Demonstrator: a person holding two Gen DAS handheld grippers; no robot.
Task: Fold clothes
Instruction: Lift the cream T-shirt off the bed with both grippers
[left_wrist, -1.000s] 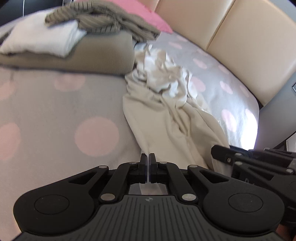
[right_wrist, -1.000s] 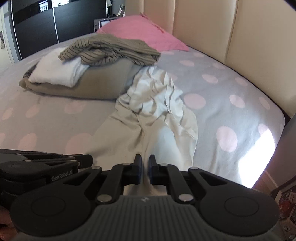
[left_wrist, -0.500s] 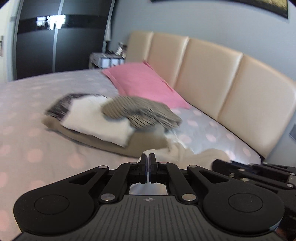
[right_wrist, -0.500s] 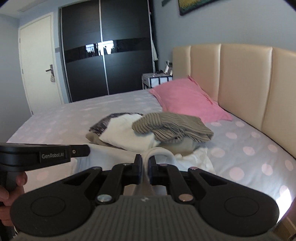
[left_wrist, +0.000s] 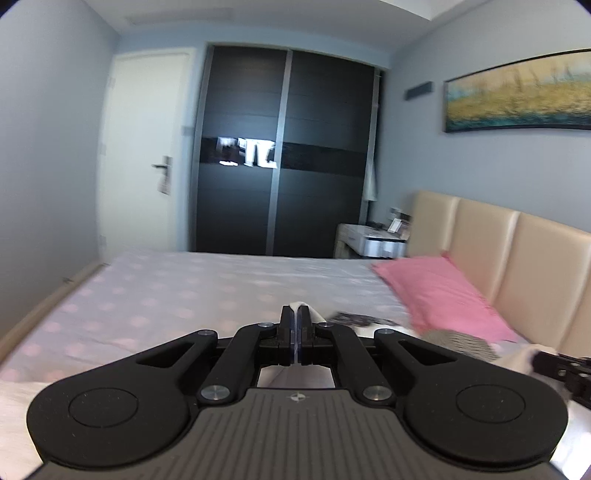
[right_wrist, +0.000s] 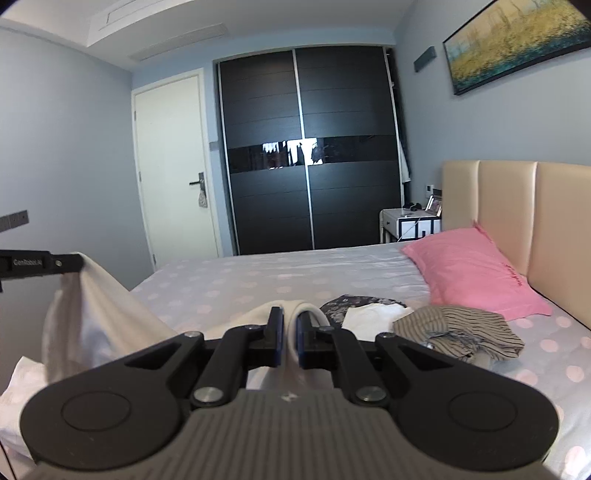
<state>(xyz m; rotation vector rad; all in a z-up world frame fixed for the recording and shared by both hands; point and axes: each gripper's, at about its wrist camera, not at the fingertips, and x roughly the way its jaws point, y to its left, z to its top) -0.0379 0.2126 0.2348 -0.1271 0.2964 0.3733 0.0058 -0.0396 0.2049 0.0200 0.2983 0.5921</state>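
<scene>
Only from the right wrist view do both tools, right tool (right_wrist: 290, 325) and left tool (right_wrist: 79, 260), show clamped on the cream garment (right_wrist: 92, 306).

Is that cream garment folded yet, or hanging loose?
Hanging loose: the cream garment droops between the left tongs and right tongs, unfolded.

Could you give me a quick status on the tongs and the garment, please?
Left tongs and right tongs both shut on cream garment, lifted over bed. Nothing in the way.

bed (right_wrist: 258, 280) | pink pillow (right_wrist: 476, 269) | clothes pile (right_wrist: 424, 325)
</scene>
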